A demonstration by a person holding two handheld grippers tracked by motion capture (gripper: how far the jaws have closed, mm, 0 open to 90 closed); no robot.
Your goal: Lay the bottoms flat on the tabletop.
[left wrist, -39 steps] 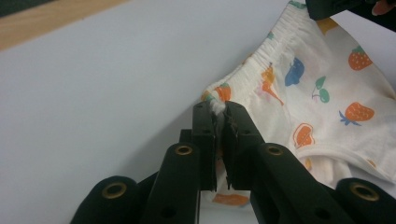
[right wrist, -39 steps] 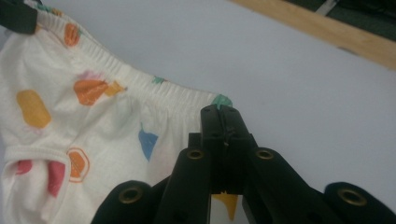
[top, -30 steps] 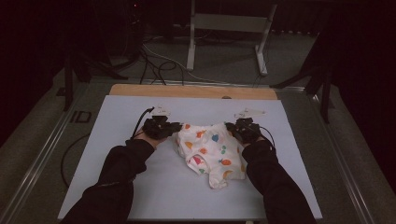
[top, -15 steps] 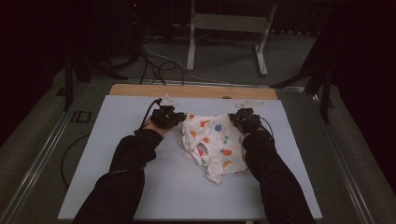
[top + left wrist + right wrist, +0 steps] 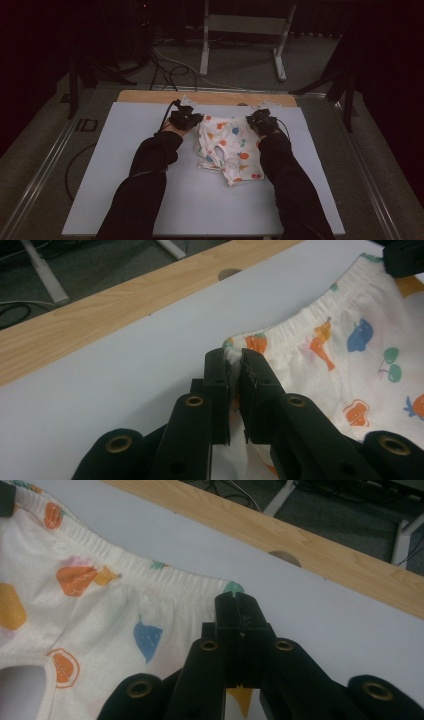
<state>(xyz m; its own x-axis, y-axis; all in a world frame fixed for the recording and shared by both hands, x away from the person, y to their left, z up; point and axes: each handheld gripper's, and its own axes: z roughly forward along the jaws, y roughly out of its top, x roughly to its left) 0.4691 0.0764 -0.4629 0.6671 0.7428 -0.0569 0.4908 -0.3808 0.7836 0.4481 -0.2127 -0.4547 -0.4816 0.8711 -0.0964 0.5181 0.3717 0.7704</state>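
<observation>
The fruit-print shorts [image 5: 225,150] are laid flat on the desk [image 5: 125,200], waistband at the far side, each waistband corner pinched by the left claw [image 5: 235,367] and right claw [image 5: 235,605]

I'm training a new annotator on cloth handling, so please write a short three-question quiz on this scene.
1. True or false: both grippers grip the elastic waistband of the printed shorts.
2. What lies under the shorts? A) bare wood B) a pale sheet C) a metal tray
3. Which band runs along the table's far edge?

Key:
1. True: the left gripper and the right gripper are each clamped on a waistband corner.
2. B, the pale sheet.
3. The wooden strip.
</observation>
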